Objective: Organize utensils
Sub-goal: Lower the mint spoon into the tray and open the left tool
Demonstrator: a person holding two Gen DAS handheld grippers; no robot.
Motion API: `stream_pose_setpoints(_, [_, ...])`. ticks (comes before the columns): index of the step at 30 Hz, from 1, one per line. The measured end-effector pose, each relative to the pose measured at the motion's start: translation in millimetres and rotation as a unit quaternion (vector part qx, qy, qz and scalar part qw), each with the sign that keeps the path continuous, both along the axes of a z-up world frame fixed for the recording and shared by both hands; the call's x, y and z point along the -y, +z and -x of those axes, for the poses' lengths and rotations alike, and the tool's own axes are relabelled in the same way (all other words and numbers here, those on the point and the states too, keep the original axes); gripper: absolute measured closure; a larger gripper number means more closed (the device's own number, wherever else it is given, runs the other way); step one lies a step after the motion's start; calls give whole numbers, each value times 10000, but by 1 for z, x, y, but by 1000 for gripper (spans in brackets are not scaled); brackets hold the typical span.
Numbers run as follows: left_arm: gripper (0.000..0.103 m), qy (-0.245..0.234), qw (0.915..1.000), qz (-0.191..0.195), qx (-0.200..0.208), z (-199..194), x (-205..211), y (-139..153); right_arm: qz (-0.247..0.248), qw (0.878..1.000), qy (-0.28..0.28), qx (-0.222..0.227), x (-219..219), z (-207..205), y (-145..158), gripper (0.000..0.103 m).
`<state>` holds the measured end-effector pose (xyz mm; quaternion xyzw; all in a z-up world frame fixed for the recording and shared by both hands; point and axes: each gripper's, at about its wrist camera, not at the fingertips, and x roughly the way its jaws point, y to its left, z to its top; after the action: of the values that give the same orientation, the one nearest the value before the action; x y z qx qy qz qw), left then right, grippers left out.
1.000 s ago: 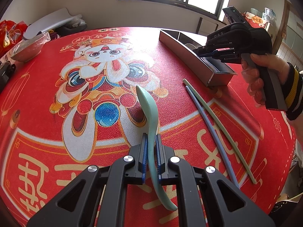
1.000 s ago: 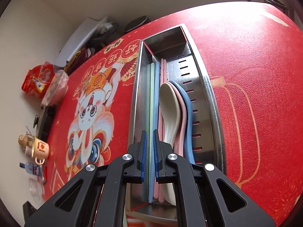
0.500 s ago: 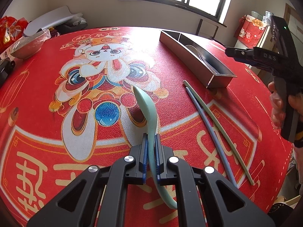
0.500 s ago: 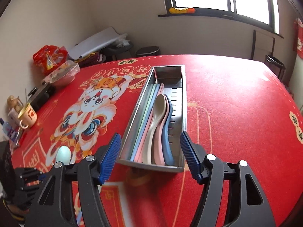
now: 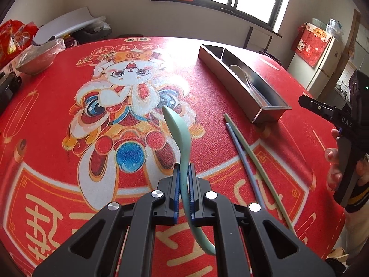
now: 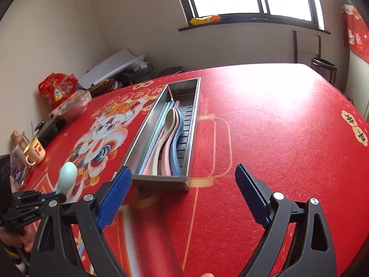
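My left gripper (image 5: 184,173) is shut on a pale green spoon (image 5: 178,130), whose bowl points away over the red tablecloth. That spoon (image 6: 68,176) and the left gripper (image 6: 49,196) also show at the lower left of the right wrist view. My right gripper (image 6: 184,184) stands wide, its jaws still opening with nothing between them, just short of the near end of the steel utensil tray (image 6: 161,181). The tray holds several chopsticks and three spoons (image 6: 170,129). A blue chopstick (image 5: 244,161) and a green chopstick (image 5: 256,164) lie on the cloth beside the tray (image 5: 233,78).
A cup (image 6: 34,153), bottles and a black device line the table's left edge. A covered bowl (image 6: 73,106) and red snack bags (image 6: 57,87) sit at the far left corner. The person's hand (image 5: 334,161) holds the right gripper's handle at the table's right side.
The right gripper has opened from shut to wide and pulled back from over the tray to beyond its near end. The left gripper keeps still with the green spoon.
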<state>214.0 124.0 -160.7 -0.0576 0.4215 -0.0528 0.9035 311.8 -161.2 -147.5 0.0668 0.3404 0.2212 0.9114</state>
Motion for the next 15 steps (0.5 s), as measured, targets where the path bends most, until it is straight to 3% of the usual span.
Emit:
stream_pose_setpoints(6, [96, -249, 9996, -64, 122, -28, 37, 25, -375, 9991, -154, 150, 18, -10, -1, 15])
stream_pose_setpoints(15, [96, -665, 9974, -277, -34, -110, 106, 37, -903, 9947, -396, -309, 45, -23, -12, 15])
